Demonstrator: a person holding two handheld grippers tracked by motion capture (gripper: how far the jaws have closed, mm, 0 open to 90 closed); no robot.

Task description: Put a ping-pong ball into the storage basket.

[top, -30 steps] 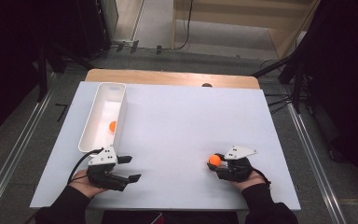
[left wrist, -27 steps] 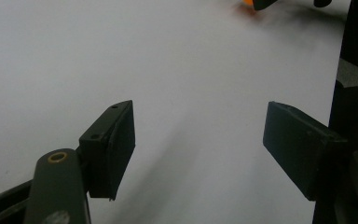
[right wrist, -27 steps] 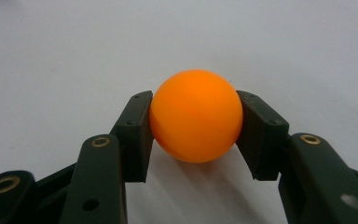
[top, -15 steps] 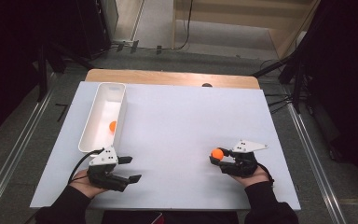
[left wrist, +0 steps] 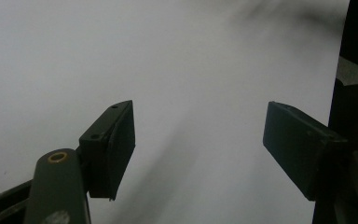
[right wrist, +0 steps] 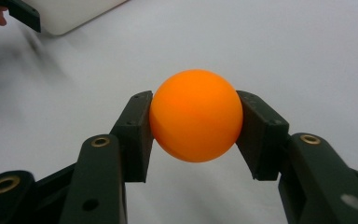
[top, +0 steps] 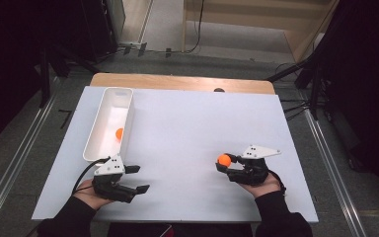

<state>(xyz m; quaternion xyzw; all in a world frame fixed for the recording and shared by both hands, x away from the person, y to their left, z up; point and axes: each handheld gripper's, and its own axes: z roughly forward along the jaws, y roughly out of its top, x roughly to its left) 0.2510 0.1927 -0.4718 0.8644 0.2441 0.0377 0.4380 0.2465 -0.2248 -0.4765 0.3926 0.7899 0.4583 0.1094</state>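
A: We start with the biggest thing, the white worktop [top: 187, 133], which runs from near the person's edge up to a strip of bare wood at the far side.

B: Next in size we have the long white bin [top: 103, 123], standing on the worktop's left part, lengthwise away from the person. A second orange ball [top: 119, 133] lies inside it, close to its right wall.

A: Then the two tools. We see the left hand-held gripper [top: 137, 178] at the near left, just below the bin's near end, held in the person's left hand [top: 91, 192]. Its jaws stand wide apart with only bare worktop between them, as the left gripper view confirms.

B: We find the right hand-held gripper [top: 225, 163] at the near right, well apart from the bin, in the right hand [top: 264, 185].

A: And the smallest: the orange ball [right wrist: 196, 122]. We see it clamped between the right hand-held gripper's two jaws, one pad on each side, clear of the worktop.
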